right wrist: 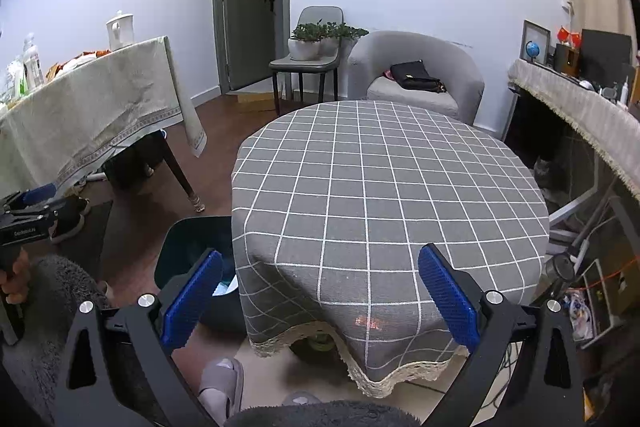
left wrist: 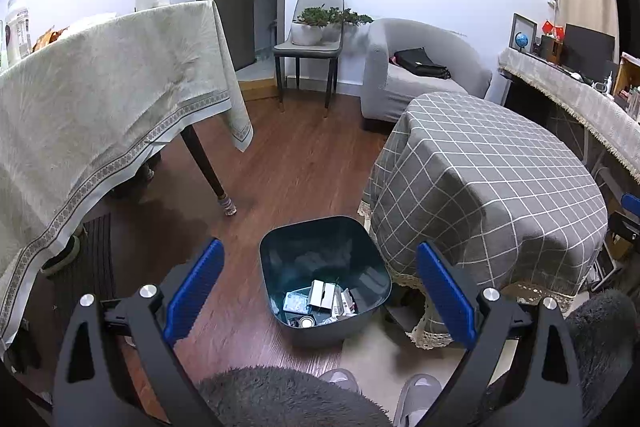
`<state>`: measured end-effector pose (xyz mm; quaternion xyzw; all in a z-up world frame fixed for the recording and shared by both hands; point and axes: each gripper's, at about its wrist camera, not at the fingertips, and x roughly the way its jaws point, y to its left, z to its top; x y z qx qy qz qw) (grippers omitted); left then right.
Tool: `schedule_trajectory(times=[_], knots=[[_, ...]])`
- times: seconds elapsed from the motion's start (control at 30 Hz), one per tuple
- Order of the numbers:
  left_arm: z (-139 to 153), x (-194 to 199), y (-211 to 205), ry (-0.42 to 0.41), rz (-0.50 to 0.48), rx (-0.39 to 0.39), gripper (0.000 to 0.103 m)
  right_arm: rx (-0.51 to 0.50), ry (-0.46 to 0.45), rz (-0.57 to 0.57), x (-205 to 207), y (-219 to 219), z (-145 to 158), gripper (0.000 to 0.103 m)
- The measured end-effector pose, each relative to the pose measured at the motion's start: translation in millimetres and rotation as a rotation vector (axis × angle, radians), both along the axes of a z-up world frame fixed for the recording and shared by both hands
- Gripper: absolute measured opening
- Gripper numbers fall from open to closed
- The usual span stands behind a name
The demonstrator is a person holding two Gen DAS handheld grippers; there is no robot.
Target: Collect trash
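Observation:
On the wooden floor stands a dark teal trash bin (left wrist: pixel 308 223), right beside the round table. Inside it lies trash (left wrist: pixel 320 301): small white cartons, a blister pack, a can. My left gripper (left wrist: pixel 319 249) hangs open above the bin with nothing between its blue pads. In the right wrist view the bin (right wrist: pixel 188 239) shows partly behind the left finger. My right gripper (right wrist: pixel 321 254) is open and empty over the near edge of the round table's grey checked cloth (right wrist: pixel 380 179). The left gripper (right wrist: pixel 28 207) also shows at the far left, held by a hand.
A dining table with a beige cloth (left wrist: pixel 100 99) stands at the left, its leg (left wrist: pixel 208 175) near the bin. Beyond are a chair with potted plants (left wrist: pixel 312 39), a grey armchair (left wrist: pixel 416 67) holding a black bag, and a cluttered desk (right wrist: pixel 580 107) at right. The person's slippers (left wrist: pixel 416 391) are below.

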<state>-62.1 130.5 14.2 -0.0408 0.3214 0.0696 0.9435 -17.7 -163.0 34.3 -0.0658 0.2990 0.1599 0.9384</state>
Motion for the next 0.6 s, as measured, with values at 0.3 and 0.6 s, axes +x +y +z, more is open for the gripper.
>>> schedule_trajectory(times=[0.3,0.6], knots=[[-1.8,-0.4,-2.8,0.001,0.003,0.012,0.098,-0.010,0.001,0.005,0.4,4.4,0.0,0.099],[-1.9,-0.5,-1.9,0.001,0.012,0.004,0.098,-0.008,0.004,0.006,1.2,4.3,-0.4,0.099]])
